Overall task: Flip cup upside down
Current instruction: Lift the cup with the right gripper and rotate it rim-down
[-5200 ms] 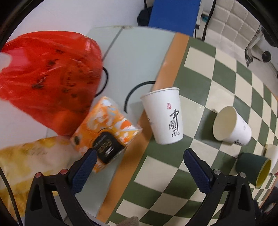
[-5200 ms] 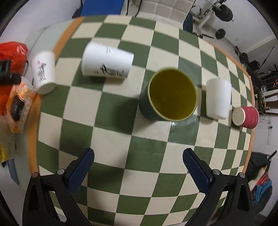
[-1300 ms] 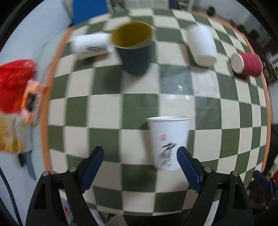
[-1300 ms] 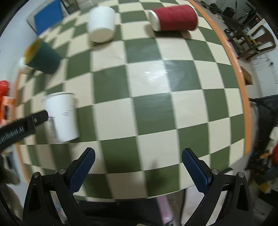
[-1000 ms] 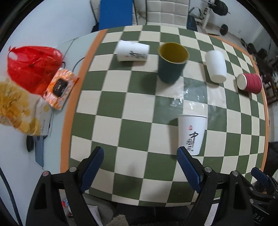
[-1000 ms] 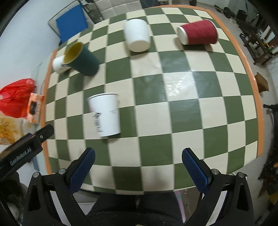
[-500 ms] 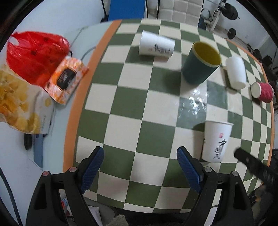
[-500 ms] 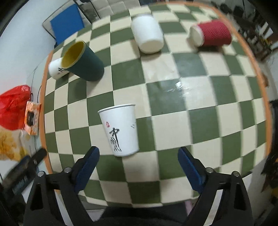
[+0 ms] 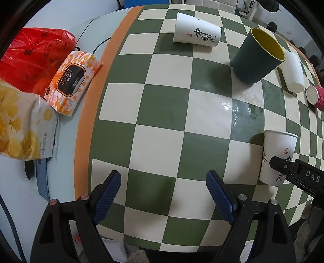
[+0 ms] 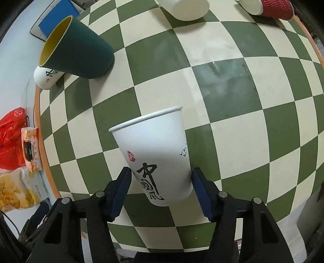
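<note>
A white paper cup with black calligraphy [image 10: 156,153] stands upright on the checkered table, mouth up. My right gripper [image 10: 161,191] has a blue pad on each side of the cup's lower part, very close to its walls; contact is not clear. The same cup [image 9: 277,155] shows at the right in the left wrist view, with the right gripper's black finger in front of it. My left gripper [image 9: 164,198] is open and empty over the table's near edge, well left of the cup.
A dark green cup with yellow inside [image 10: 77,48] stands upright at the back left. A second calligraphy cup [image 9: 196,34], a plain white cup [image 9: 293,72] and a red ribbed cup [image 10: 269,8] lie on their sides. A wipes pack [image 9: 70,81], red bag [image 9: 34,58] and yellow packet lie left of the table's orange rim.
My right gripper has moved forward to the upright calligraphy cup and its jaws have narrowed around it. My left gripper has shifted left, away from that cup.
</note>
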Demonstrator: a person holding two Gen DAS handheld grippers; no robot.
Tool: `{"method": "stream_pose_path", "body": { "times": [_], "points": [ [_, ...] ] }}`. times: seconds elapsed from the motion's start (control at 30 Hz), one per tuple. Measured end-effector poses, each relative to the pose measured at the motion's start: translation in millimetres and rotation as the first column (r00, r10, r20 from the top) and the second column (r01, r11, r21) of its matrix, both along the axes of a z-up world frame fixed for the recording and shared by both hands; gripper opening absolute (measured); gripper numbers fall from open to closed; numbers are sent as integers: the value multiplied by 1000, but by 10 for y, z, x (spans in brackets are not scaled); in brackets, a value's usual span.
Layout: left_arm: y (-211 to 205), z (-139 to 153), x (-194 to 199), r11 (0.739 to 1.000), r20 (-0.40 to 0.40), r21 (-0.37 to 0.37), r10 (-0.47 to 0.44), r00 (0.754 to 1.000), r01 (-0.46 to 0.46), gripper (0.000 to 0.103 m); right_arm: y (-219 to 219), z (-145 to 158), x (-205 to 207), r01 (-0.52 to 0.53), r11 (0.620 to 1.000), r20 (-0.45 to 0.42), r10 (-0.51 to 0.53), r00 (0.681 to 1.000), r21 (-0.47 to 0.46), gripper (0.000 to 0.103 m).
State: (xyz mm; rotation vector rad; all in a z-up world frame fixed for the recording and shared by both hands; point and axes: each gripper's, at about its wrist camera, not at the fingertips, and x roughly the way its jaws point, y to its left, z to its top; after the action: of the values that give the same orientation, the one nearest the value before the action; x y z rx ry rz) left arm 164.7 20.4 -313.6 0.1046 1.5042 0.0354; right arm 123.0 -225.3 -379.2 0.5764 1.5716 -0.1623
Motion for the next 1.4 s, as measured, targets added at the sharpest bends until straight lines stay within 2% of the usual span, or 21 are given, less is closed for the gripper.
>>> {"method": "stream_pose_path", "body": {
  "times": [0.17,0.27,0.33,0.37,0.4,0.43,0.47,0.5,0.53,0.57,0.6,0.63,0.7,0.73,0.83,0.87,0.93,1.0,1.13,1.23,1.4],
  "points": [
    [21,25,44,1000,9,-10,-3,1000,3,86,14,42,16,-6,1000,-13,6,1000,-3,66],
    [35,73,78,1000,38,-27,2,999,-1,87,26,261,42,-84,995,11,84,996,-51,78],
    [42,88,100,1000,54,-29,6,999,-5,91,137,529,73,-238,957,31,246,969,-163,89],
    [48,87,111,1000,60,-30,10,998,-8,91,196,660,76,-309,927,49,325,944,-212,91],
    [54,75,122,1000,60,-22,15,998,-13,91,287,791,72,-394,878,64,425,903,-273,94],
    [58,60,131,1000,57,-16,19,998,-18,91,453,945,50,-525,767,59,583,810,-369,94],
    [69,33,141,1000,51,-17,26,998,-25,91,585,1018,12,-613,660,30,691,722,-434,94],
    [83,1,149,999,41,-22,37,998,-37,91,756,1066,-58,-707,492,-38,807,589,-507,94],
    [105,-36,156,998,31,-31,54,998,-53,91,860,1079,-126,-761,348,-105,874,475,-547,94],
    [120,-68,160,997,26,-38,70,997,-69,91,995,1047,-231,-800,154,-196,927,321,-580,94],
    [131,-109,164,996,22,-37,84,996,-83,91,1092,994,-346,-800,-14,-273,944,188,-600,94],
    [141,-157,169,994,16,-31,101,995,-101,91,1188,873,-513,-760,-245,-380,925,2,-601,94],
    [160,-215,173,991,7,-33,128,992,-128,91,1235,636,-741,-642,-543,-524,815,-248,-541,94],
    [173,-248,171,989,4,-33,147,989,-147,91,1216,502,-848,-572,-663,-579,732,-360,-483,94],
    [190,-339,161,982,-10,-37,186,983,-186,91,1165,209,-1052,-375,-857,-647,513,-563,-354,94],
    [195,-374,154,980,-16,-36,195,981,-196,91,1110,120,-1128,-287,-905,-663,426,-615,-315,94],
    [189,-440,135,978,-29,-32,208,978,-208,91,1002,-31,-1224,-144,-958,-683,280,-675,-250,94],
    [183,-509,109,975,-43,-35,219,975,-220,91,875,-174,-1302,-11,-983,-681,137,-719,-185,94],
    [189,-628,56,971,-65,-25,234,970,-236,91,696,-402,-1308,144,-984,-679,-37,-733,-102,94],
    [190,-677,38,971,-69,-20,236,969,-238,91,605,-510,-1274,193,-979,-668,-98,-738,-70,94],
    [148,-725,27,974,-75,-22,222,972,-225,91,577,-633,-1358,205,-978,-651,-127,-749,-45,92]
  ]
}}
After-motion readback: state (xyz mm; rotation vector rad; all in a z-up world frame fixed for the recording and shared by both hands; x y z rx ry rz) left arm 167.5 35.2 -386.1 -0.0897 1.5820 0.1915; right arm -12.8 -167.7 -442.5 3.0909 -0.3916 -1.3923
